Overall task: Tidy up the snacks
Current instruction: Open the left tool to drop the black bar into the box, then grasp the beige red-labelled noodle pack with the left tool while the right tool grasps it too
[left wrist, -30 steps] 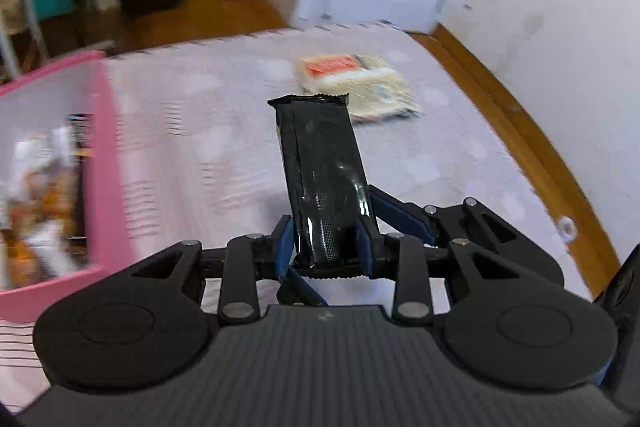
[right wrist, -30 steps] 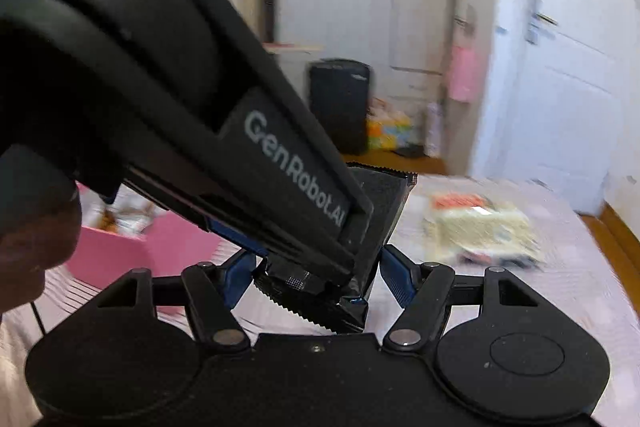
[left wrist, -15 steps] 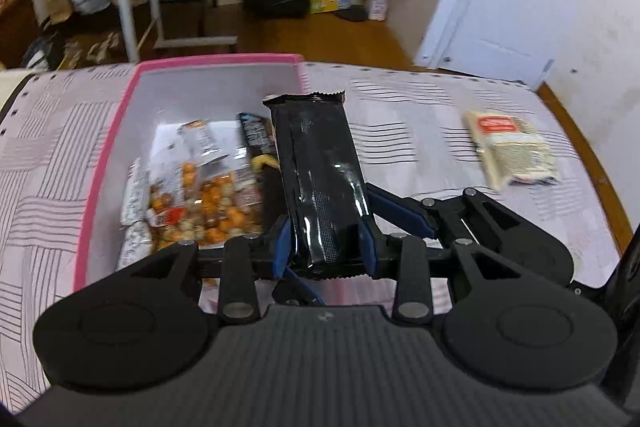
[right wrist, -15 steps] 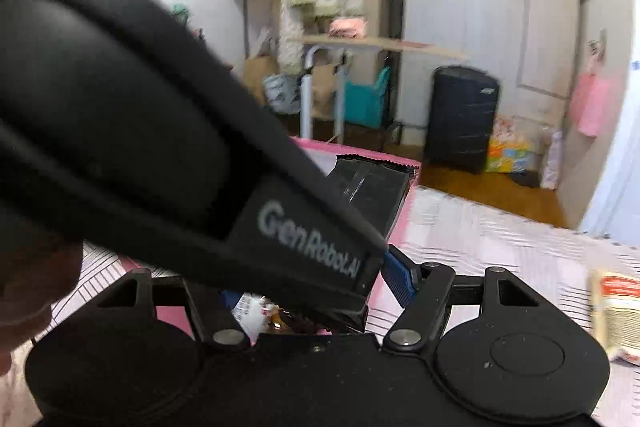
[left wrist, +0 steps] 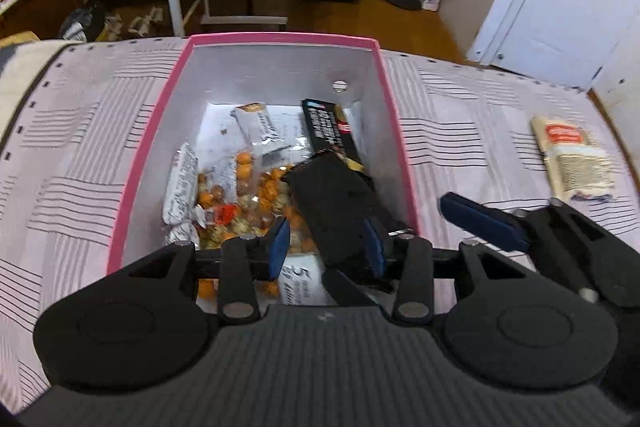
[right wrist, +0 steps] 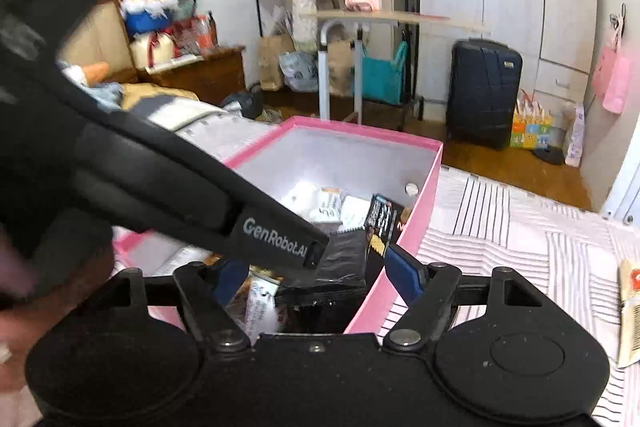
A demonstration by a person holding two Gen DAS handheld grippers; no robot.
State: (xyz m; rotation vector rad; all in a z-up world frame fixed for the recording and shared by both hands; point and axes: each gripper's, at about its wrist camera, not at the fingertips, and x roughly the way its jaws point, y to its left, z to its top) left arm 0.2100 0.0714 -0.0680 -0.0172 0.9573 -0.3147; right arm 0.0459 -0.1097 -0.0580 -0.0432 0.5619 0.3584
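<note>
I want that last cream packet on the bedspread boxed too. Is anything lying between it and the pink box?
Nothing visible: only bare striped bedspread lies between the cream packet and the pink box, whose top is open.

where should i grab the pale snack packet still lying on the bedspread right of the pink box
Take the pale snack packet across its narrow width near the middle, coming down from above. It lies flat on the striped bedspread, apart from the pink box, with its long axis running away from the camera. That likely leaves both long edges free for the fingers.
</note>
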